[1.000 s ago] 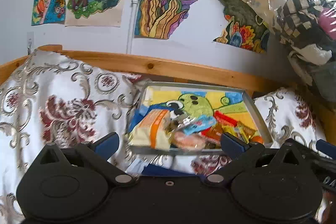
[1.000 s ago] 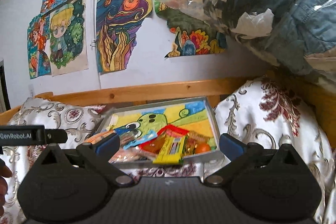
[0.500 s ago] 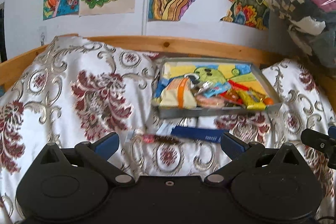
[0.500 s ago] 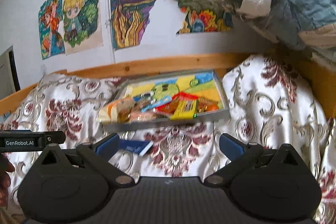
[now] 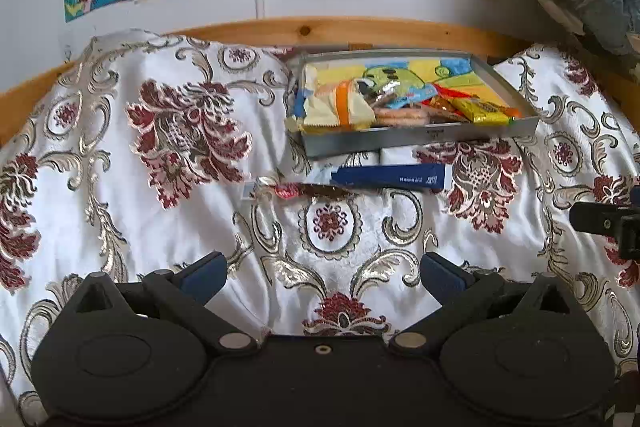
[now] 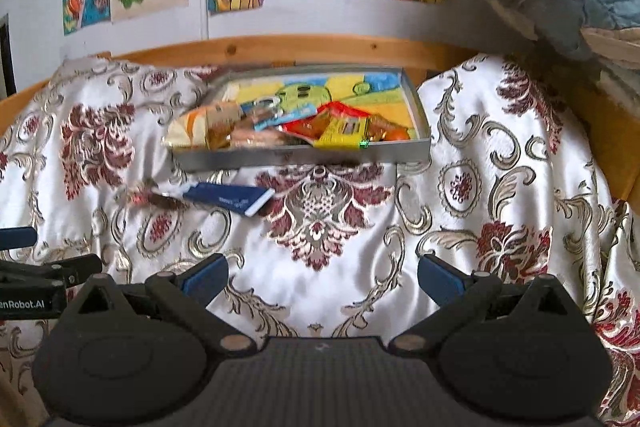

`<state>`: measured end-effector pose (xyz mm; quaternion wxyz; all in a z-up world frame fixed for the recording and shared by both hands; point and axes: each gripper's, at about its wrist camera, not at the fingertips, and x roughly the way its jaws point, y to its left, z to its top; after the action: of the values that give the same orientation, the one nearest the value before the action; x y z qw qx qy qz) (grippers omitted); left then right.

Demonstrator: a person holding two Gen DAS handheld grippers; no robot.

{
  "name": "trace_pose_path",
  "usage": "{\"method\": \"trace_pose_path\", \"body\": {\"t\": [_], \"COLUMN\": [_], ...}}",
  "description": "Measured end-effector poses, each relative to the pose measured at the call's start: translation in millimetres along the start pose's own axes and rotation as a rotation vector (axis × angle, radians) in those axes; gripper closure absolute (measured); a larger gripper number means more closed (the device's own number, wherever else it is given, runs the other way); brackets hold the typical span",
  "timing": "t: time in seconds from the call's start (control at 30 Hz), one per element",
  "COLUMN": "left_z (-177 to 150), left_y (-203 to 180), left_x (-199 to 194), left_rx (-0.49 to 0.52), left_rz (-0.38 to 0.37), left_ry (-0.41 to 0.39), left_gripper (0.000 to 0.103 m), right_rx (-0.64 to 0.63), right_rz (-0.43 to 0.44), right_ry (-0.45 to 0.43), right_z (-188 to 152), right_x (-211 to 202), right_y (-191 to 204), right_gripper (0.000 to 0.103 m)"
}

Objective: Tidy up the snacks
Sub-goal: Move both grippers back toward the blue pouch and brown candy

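Wide floral bedspread [image 5: 160, 227] fills the view, a wooden rail [image 5: 360, 27] along its far edge. On it sits the grey tray [image 5: 420, 138], heaped with snack packets [image 5: 340, 105]. Just in front lie a blue box [image 5: 392, 175] and a small red-wrapped snack [image 5: 296, 190] (touching, or nearly). Left gripper [image 5: 323, 273] and right gripper [image 6: 322, 273] both gape wide, holding nothing.
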<state>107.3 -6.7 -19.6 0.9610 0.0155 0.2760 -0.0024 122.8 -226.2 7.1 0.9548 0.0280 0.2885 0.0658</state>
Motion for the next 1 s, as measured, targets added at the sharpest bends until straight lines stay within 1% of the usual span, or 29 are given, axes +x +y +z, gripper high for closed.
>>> {"method": "trace_pose_path", "body": {"t": [0.17,0.3,0.37,0.53,0.6,0.67,0.7,0.77,0.8,0.83,0.9,0.97,1.0], "left_z": [0.3,5.0,9.4,24.5,30.2,35.6,37.9,42.7,44.5,46.4,50.1,54.0,57.6], "left_y": [1.1,3.0,4.5,10.9,15.3,21.9,24.7,31.6,34.3,36.6,40.9,43.1,43.6], "left_x": [5.4,8.6,9.9,20.3,26.1,32.1,35.0,41.3,45.0,49.5,59.8,72.3,79.2], "left_rx": [-0.015,-0.019,0.000,0.074,0.107,0.132,0.141,0.147,0.146,0.144,0.133,0.111,0.092], "left_rz": [-0.017,-0.045,-0.066,-0.091,-0.084,-0.063,-0.059,-0.051,-0.047,-0.044,-0.044,-0.051,-0.056], "left_ry": [0.028,0.027,0.007,-0.023,-0.042,-0.064,-0.071,-0.086,-0.088,-0.087,-0.081,-0.063,-0.042], "left_gripper": [0.001,0.001,0.001,0.001,0.001,0.001,0.001,0.001,0.001,0.001,0.001,0.001,0.001], "right_rx": [-0.006,-0.001,-0.004,-0.035,-0.072,-0.147,-0.204,-0.318,-0.383,-0.430,-0.487,-0.490,-0.491], "right_rz": [-0.011,0.001,0.010,0.036,0.050,0.039,0.026,-0.004,-0.011,-0.009,0.043,0.116,0.130], "right_ry": [0.033,0.052,0.060,0.116,0.125,0.103,0.076,-0.004,-0.047,-0.071,-0.107,-0.130,-0.131], "right_z": [-0.7,1.0,3.0,9.9,13.5,17.5,19.2,21.0,21.4,22.4,25.4,28.2,28.8], "right_x": [7.0,12.6,16.3,33.6,40.0,44.7,46.5,47.8,49.1,50.5,55.6,63.0,67.3], "right_y": [1.6,1.0,0.7,2.3,4.3,8.6,11.7,18.4,22.0,24.7,28.0,29.2,31.0], "right_gripper": [0.000,0.000,0.000,0.000,0.000,0.000,0.000,0.000,0.000,0.000,0.000,0.000,0.000]}}
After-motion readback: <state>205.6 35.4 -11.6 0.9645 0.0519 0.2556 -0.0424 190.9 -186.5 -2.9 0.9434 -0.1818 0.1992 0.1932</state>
